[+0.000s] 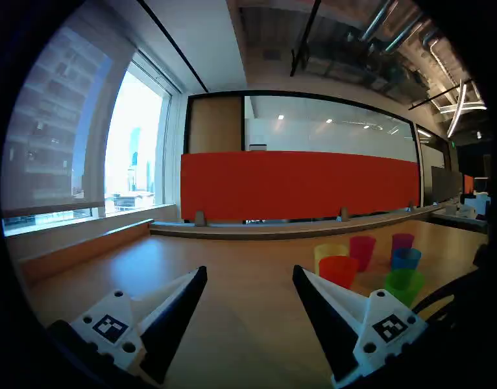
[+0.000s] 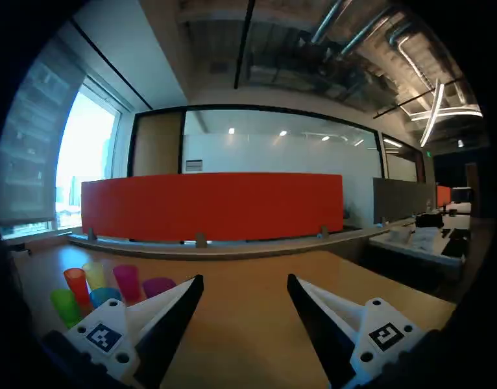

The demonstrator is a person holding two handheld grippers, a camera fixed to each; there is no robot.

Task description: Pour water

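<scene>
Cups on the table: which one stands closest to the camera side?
The green cup, at the front of the cluster. The blue cup stands just behind it, and the other colours sit farther back.

Blue cup [image 2: 104,295] and purple cup [image 2: 159,285], bases behind a finger [image 2: 159,319] of the right gripper [image 2: 245,279] (contents too dim to tell).

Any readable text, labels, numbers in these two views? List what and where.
Nothing legible.
On left gripper, tag: black-and-white code pattern, no letters.
On right gripper, tag: same, no letters.
On glass wall, white sign: too small to read.
On cups: no print seen.
</scene>
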